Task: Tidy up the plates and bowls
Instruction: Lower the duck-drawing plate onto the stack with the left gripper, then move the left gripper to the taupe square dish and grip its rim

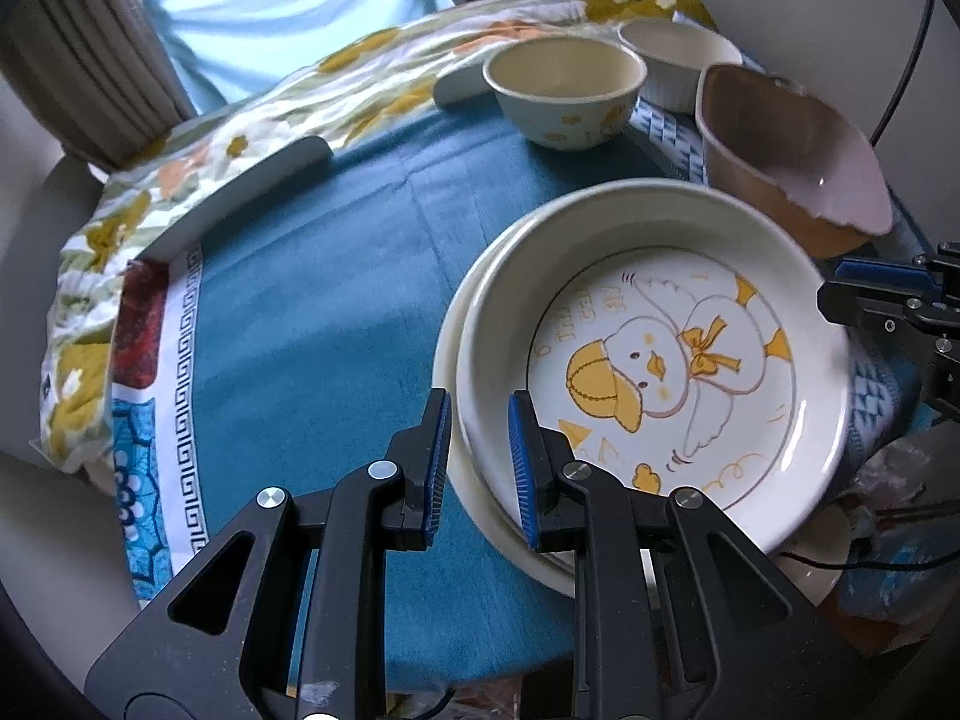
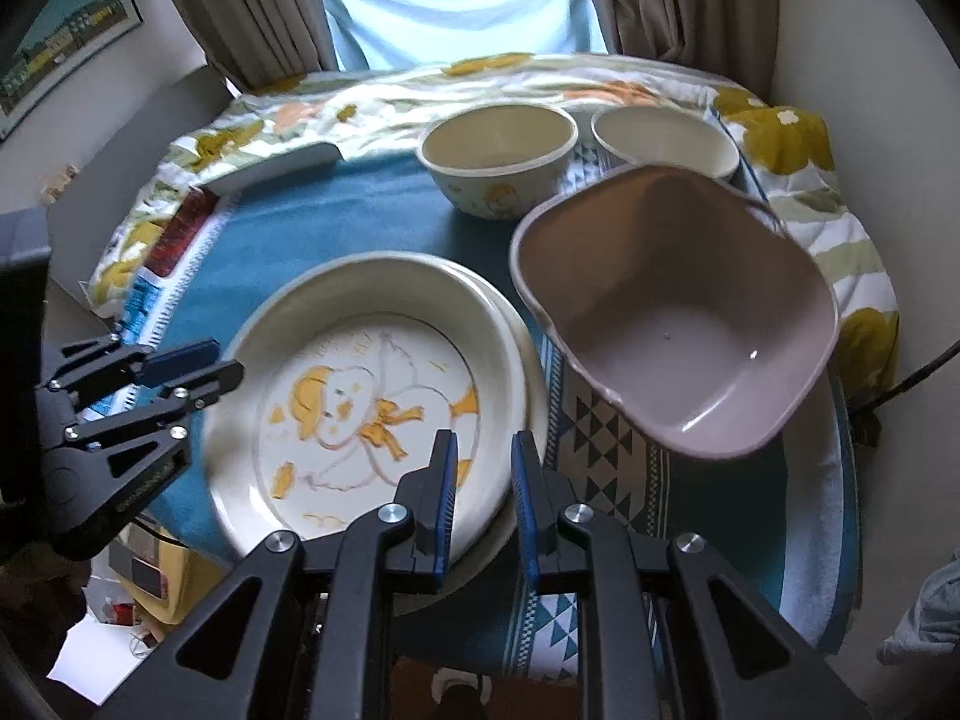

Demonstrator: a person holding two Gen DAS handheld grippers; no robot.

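A white plate with a yellow duck drawing lies on top of another white plate on the teal cloth. My left gripper is open, its jaws astride the duck plate's near rim. It shows at the left of the right wrist view. My right gripper is open, its jaws astride the plate's opposite rim; it shows at the right edge of the left wrist view. A pink-brown bowl sits tilted beside the plates.
A pale bowl with yellow print and a white bowl stand at the back. The table carries a teal cloth, a floral quilt and a patterned mat. Curtains hang behind.
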